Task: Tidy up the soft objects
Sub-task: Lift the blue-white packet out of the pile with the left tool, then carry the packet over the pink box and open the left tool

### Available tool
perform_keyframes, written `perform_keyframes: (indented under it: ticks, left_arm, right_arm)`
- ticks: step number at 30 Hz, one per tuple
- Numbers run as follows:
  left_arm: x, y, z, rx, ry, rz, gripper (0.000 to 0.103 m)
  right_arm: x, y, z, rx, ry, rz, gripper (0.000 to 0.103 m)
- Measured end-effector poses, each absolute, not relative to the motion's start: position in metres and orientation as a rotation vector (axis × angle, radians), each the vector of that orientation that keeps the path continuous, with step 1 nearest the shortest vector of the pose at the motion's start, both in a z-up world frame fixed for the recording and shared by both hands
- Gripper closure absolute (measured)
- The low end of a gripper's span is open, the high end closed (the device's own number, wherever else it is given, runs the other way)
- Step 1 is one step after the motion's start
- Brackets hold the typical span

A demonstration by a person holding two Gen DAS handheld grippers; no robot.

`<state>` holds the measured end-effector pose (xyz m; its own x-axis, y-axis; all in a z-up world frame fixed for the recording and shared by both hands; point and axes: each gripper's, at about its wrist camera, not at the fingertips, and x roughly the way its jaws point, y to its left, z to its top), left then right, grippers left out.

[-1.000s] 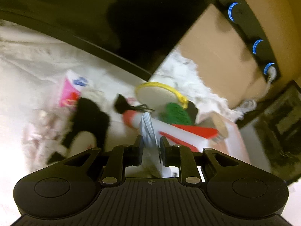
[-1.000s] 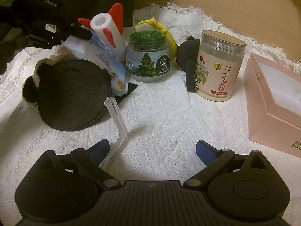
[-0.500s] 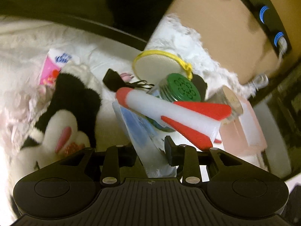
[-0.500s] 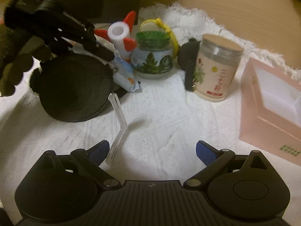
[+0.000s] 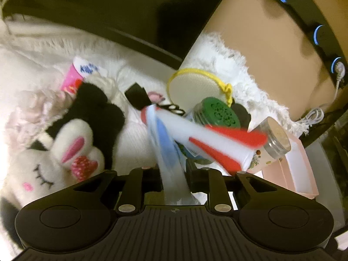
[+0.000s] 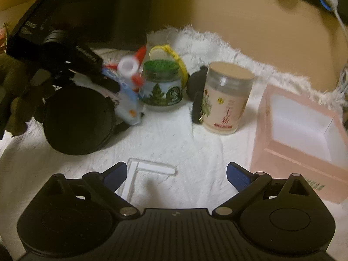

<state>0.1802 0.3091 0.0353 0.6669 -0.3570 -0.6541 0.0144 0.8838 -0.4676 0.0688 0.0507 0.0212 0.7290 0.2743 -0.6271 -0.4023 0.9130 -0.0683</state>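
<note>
My left gripper (image 5: pixel 174 171) is shut on a blue-and-white tissue packet (image 5: pixel 167 152) and holds it up above the cloth. In the right wrist view the same gripper (image 6: pixel 111 84) holds the packet (image 6: pixel 128 106) beside a black round pouch (image 6: pixel 78 119). A white foam rocket with red fins (image 5: pixel 208 141) leans right behind the packet. A white bunny plush (image 5: pixel 54 161) lies lower left, against a black plush (image 5: pixel 97 111). My right gripper (image 6: pixel 176 174) is open and empty, low over the white cloth (image 6: pixel 174 139).
A green-lid jar (image 6: pixel 162 87), a tall tan-lid jar (image 6: pixel 226 100) and an open pink box (image 6: pixel 304 130) stand on the cloth. A clear L-shaped plastic piece (image 6: pixel 139 174) lies by my right gripper. A pink packet (image 5: pixel 74 78) and a yellow-rimmed round pad (image 5: pixel 195 87) lie further back.
My left gripper has lifted and swung the tissue packet, bringing the bunny plush closer in view. My right gripper has moved forward over the L-shaped plastic piece.
</note>
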Motion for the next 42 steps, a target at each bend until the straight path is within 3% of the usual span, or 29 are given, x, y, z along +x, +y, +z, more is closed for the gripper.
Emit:
perform_keyframes:
  ticks: [16,18,22,25,34,42]
  left_arm:
    - [0.132,0.346,0.066,-0.412,0.657,-0.112,0.087]
    - [0.129,0.352,0.068,-0.416,0.652,-0.108,0.087]
    - [0.124,0.359,0.069,-0.425,0.640,-0.094,0.086]
    - [0.121,0.365,0.071,-0.433,0.624,-0.085,0.086]
    - [0.125,0.371,0.098,-0.446,0.548,-0.107,0.087]
    - [0.144,0.315,0.170,-0.399,0.429,-0.318,0.086]
  right_arm:
    - [0.092,0.078,0.008,-0.220,0.731,0.468,0.009]
    - [0.099,0.083,0.002,-0.225,0.758,0.464,0.013]
    - [0.101,0.085,0.001,-0.208,0.799,0.496,0.041]
    - [0.097,0.085,0.009,-0.214,0.797,0.494,0.041]
    - [0.096,0.061,0.077,-0.185,0.645,0.467,0.041]
    - [0.123,-0.023,0.172,-0.183,0.430,0.241,0.041]
